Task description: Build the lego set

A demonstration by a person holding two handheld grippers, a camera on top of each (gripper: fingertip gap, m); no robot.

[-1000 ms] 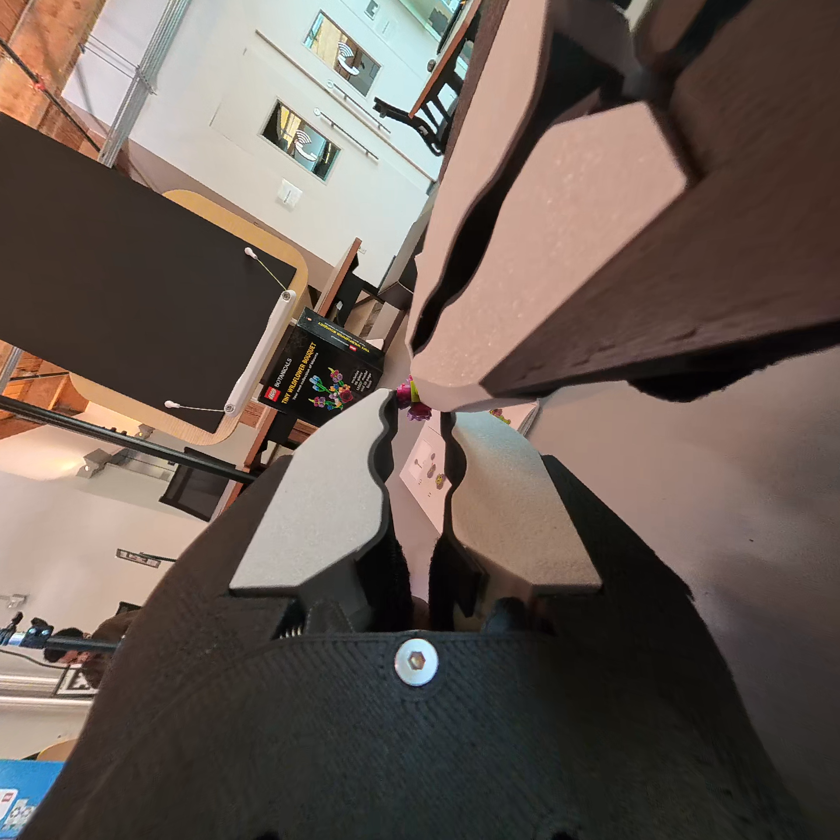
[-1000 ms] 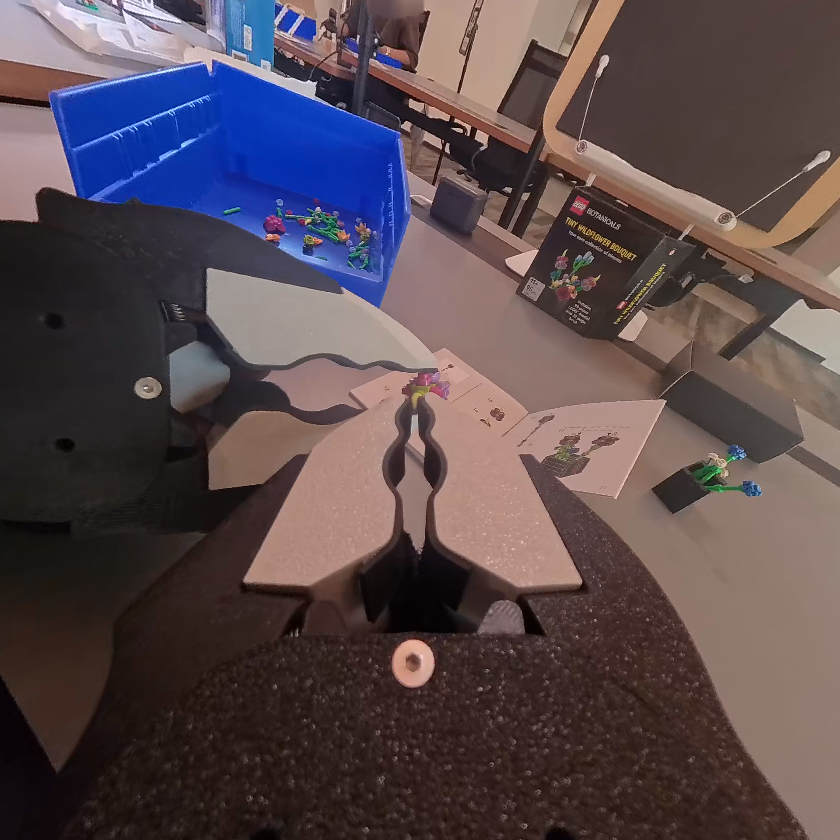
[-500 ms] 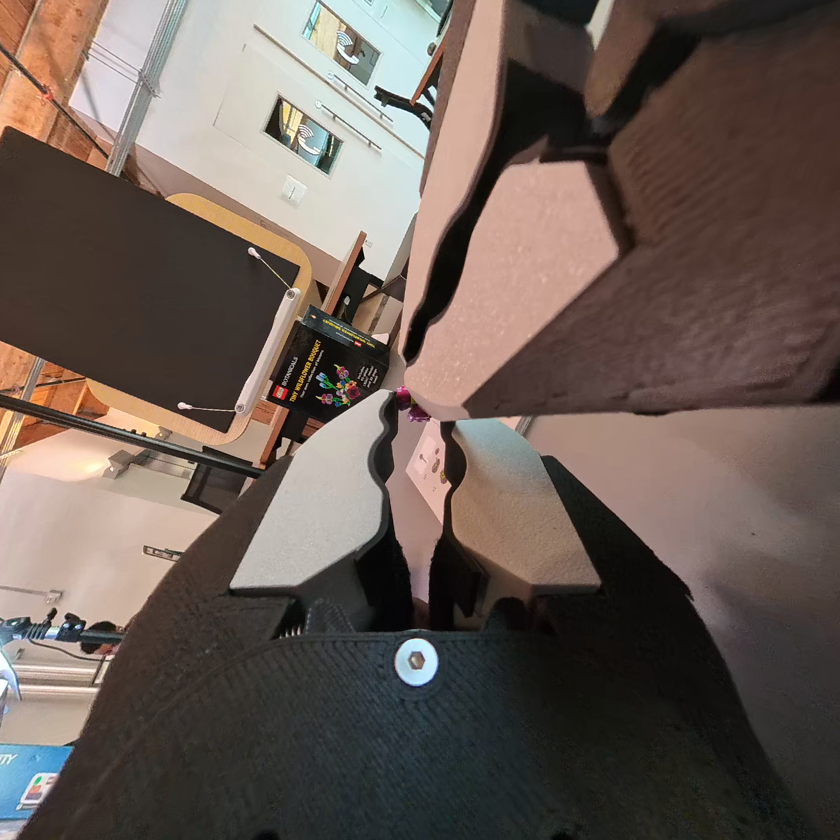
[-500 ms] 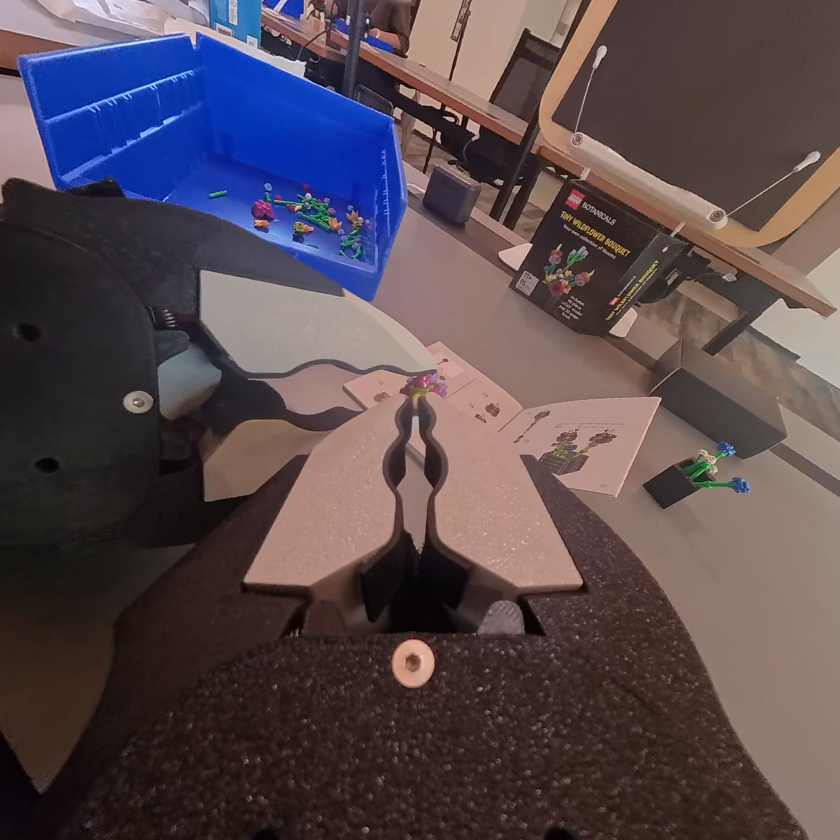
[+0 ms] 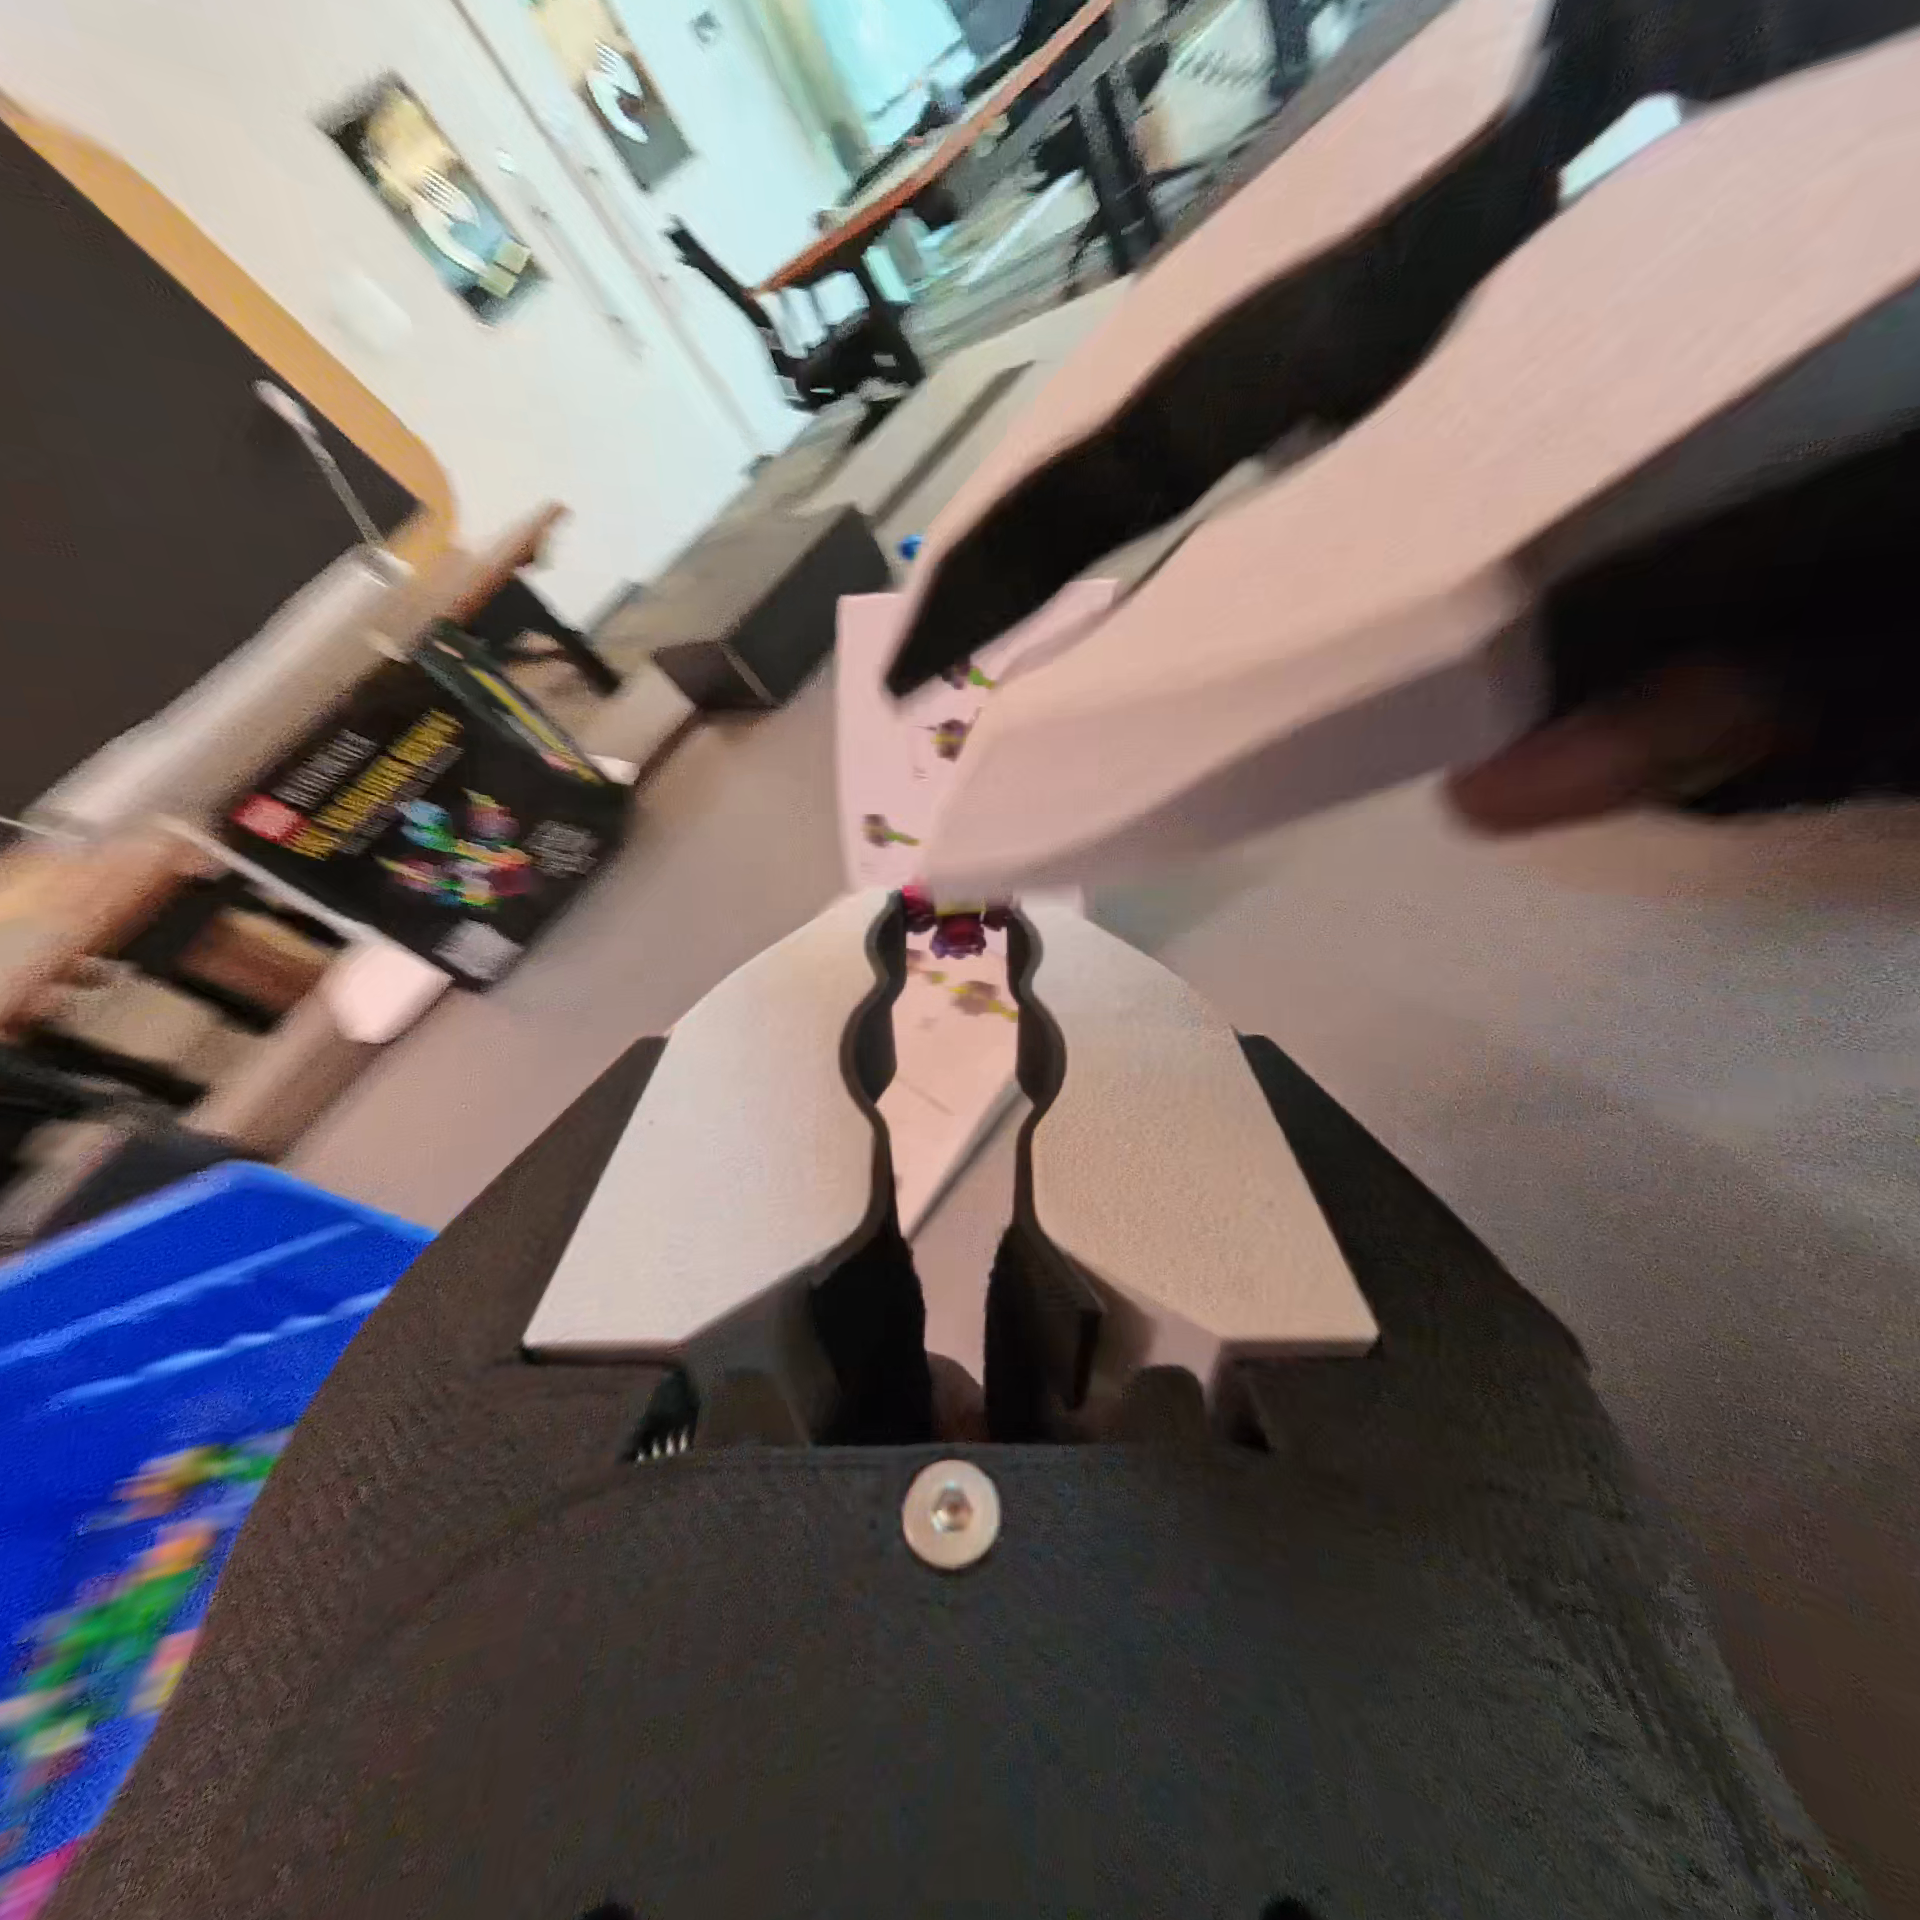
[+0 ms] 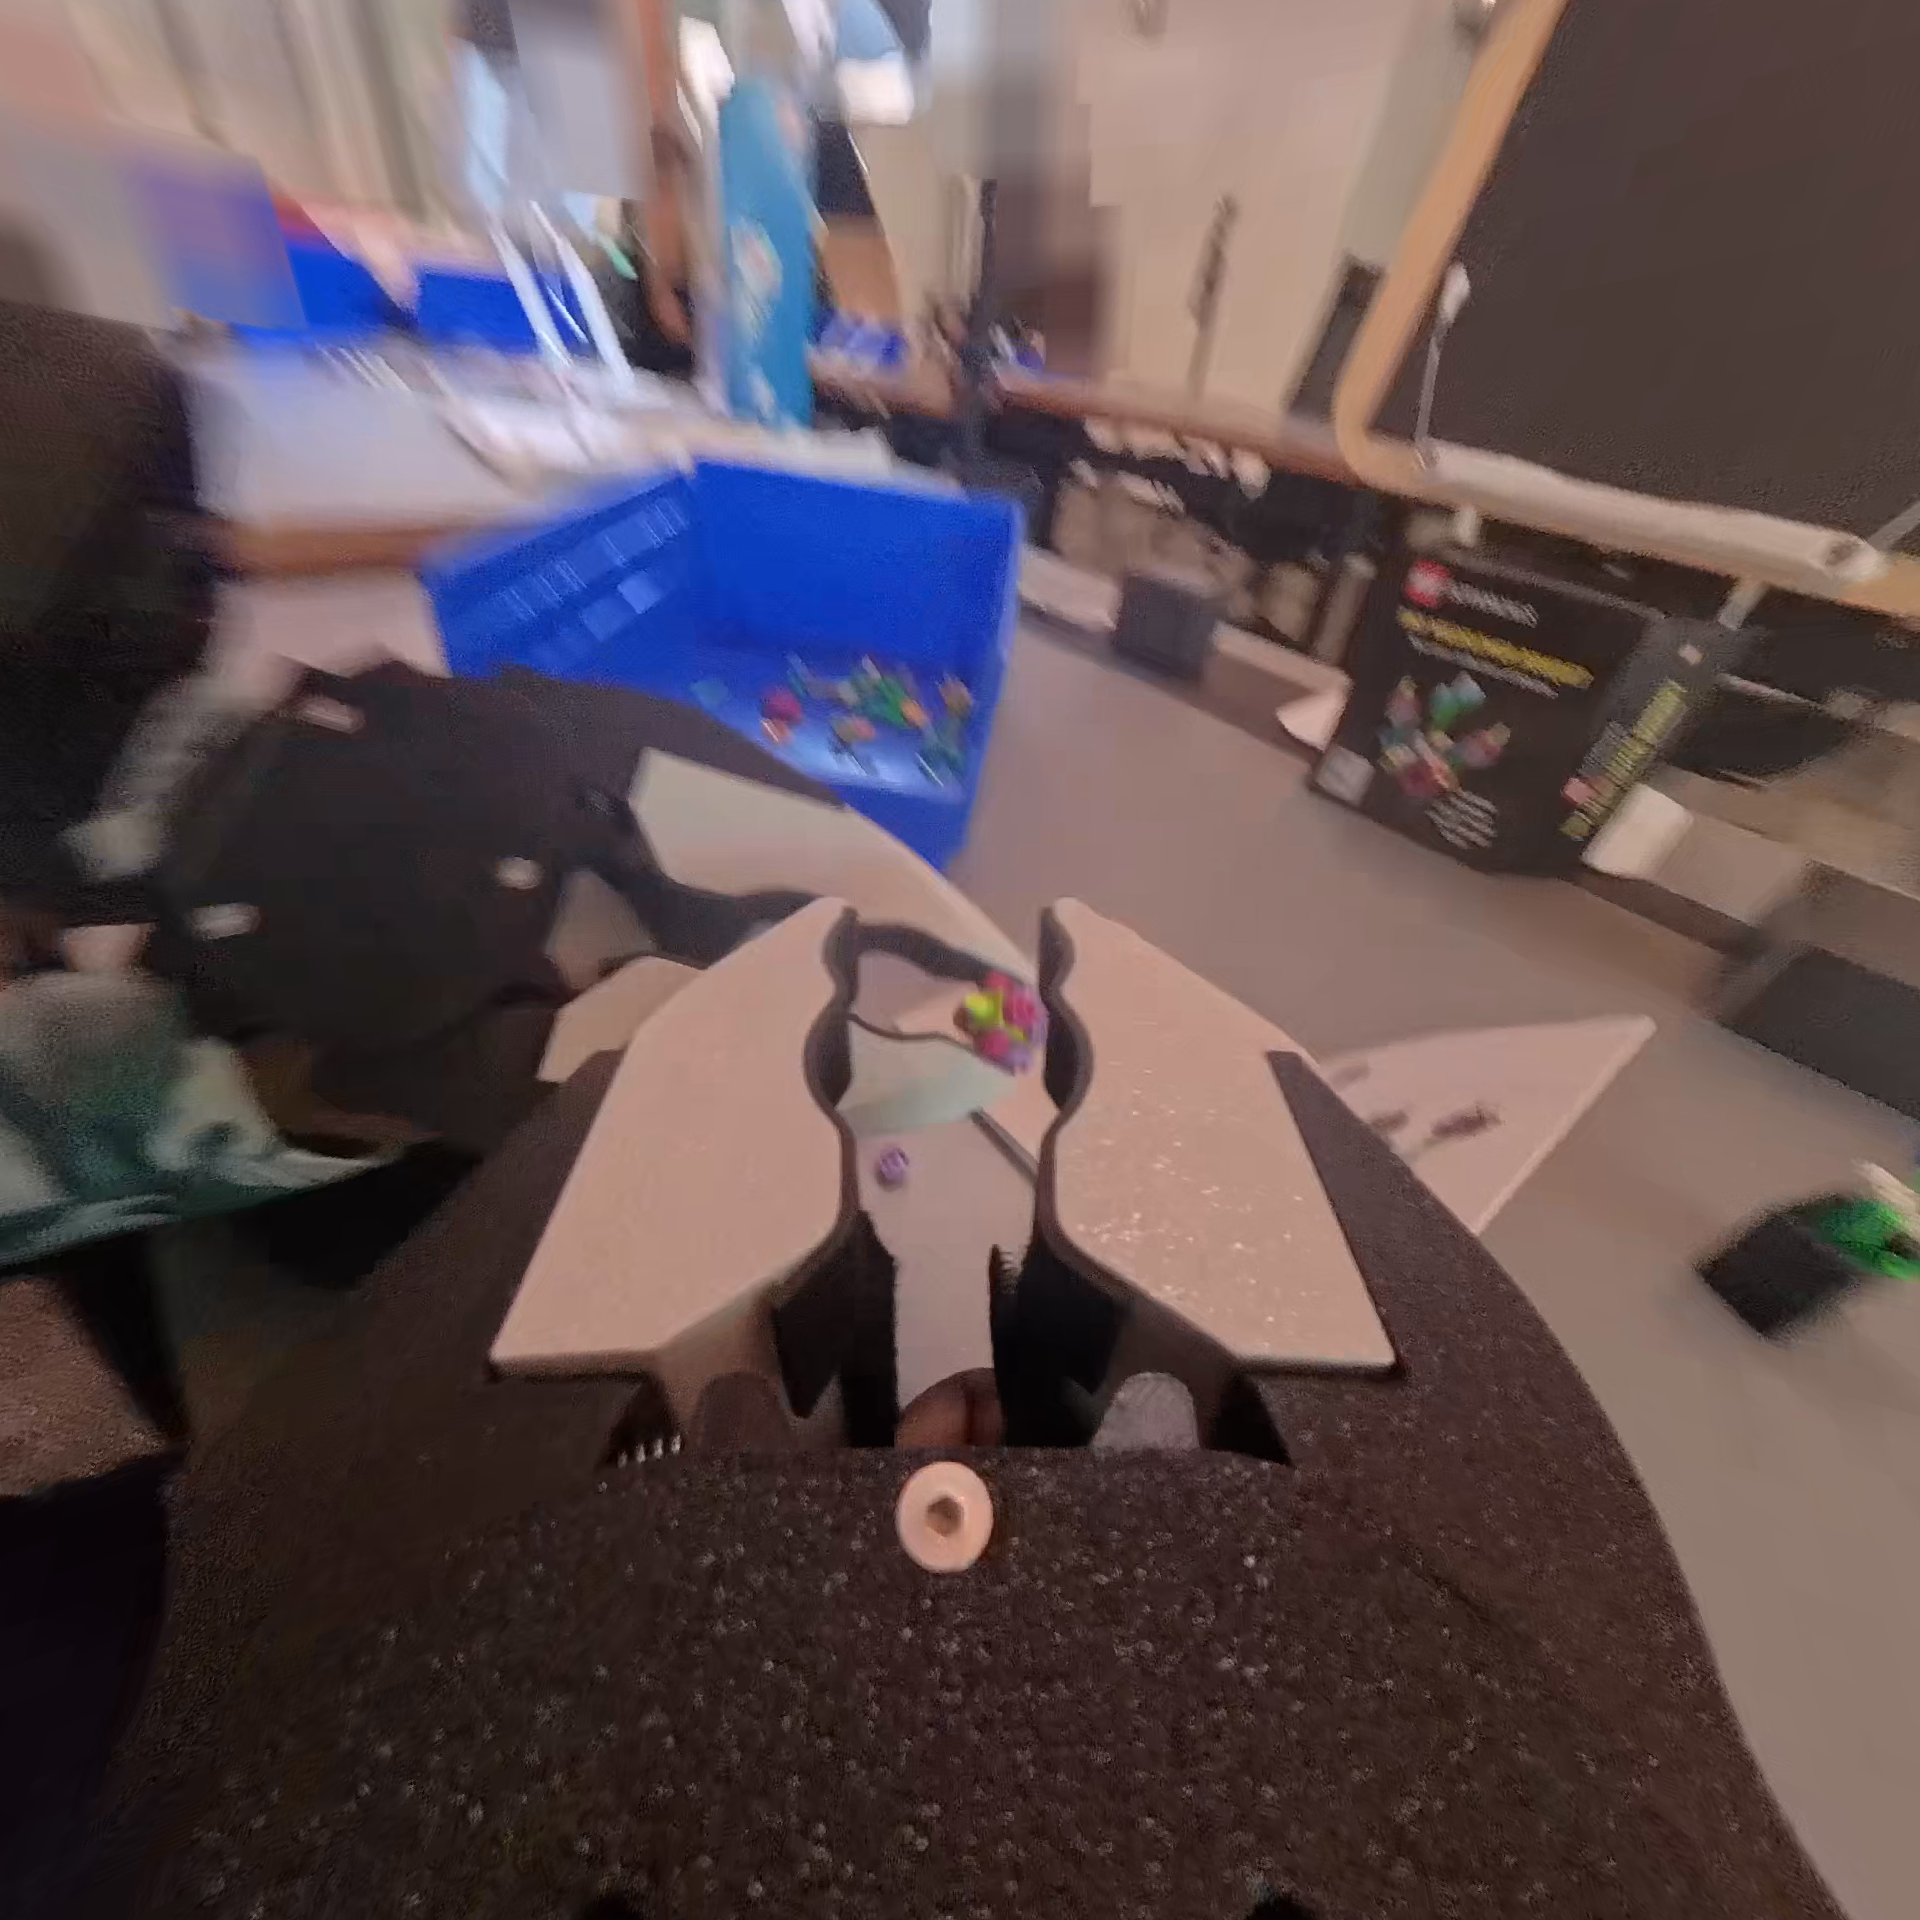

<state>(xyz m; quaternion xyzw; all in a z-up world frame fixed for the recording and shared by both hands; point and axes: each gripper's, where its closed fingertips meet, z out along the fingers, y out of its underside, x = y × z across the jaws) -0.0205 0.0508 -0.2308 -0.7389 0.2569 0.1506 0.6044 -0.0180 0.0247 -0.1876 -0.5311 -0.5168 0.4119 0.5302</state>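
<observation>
On my left wrist view, the black left gripper (image 5: 954, 914) has its grey fingers (image 5: 748, 1122) drawn in to a narrow gap. Their tips pinch a small magenta, purple and lime lego flower cluster (image 5: 956, 928), which is held clear of the grey surface (image 5: 1507, 1091). The frame is motion-blurred, so I can't make out the piece's finer detail.

From the right wrist view, that gripper reaches in from the left. Behind it, toward the far left of the surface, stands a blue plastic bin (image 6: 831, 561) with loose coloured lego pieces (image 6: 873, 707) scattered on its floor.

At the centre, the black right gripper (image 6: 945, 916) has its fingers (image 6: 1164, 1143) spread well apart and grips nothing. The flower cluster sits in the gap near their tips, closer to the right-hand finger, but I can't tell whether it touches. Lower in the same gap, a tiny purple lego piece (image 6: 891, 1164) lies on the surface.

To the right, a white open instruction booklet (image 6: 1507, 1081) lies flat. Beyond it, at the far edge, a black cardboard lego box (image 6: 1486, 727) stands upright. Near the right edge sits a small black lego base with green stems (image 6: 1808, 1252), too blurred for detail.
</observation>
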